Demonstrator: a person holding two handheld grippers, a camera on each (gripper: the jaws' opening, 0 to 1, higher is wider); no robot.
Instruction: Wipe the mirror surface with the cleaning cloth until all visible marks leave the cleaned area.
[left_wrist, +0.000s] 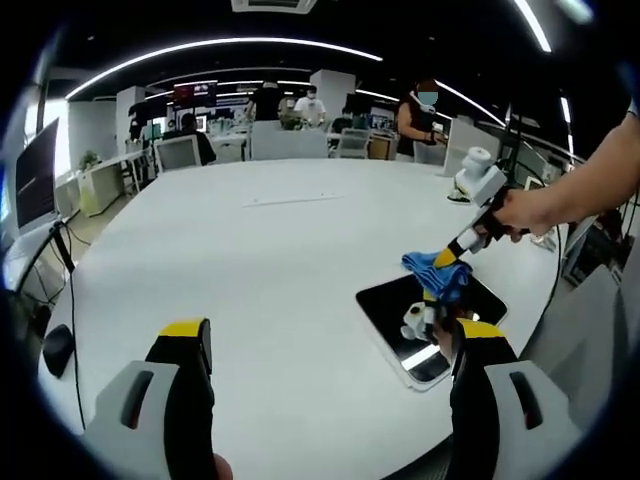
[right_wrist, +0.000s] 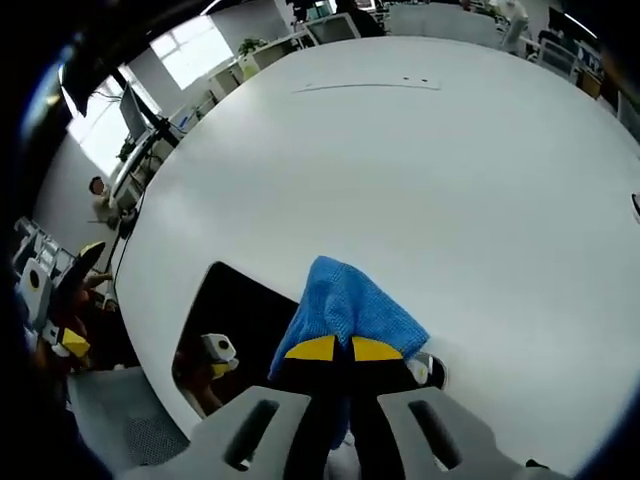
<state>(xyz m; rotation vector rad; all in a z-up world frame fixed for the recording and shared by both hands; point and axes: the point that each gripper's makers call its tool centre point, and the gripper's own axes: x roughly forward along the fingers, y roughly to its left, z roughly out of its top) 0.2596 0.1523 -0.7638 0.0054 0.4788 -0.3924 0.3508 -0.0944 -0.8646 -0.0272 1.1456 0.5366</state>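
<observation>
Left claw: released, jaws wide apart, hovering over the white desk at 6 o'clock.
Mirror: flat on desk near its edge, 4 o'clock in the left gripper view.
Blue cleaning cloth: clenched in right claw, resting on the mirror's far edge.

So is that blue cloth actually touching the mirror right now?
Touching. In the right gripper view the blue cloth, pinched in the right gripper, lies over the mirror edge; the left gripper view shows it pressed on the glass.
</observation>
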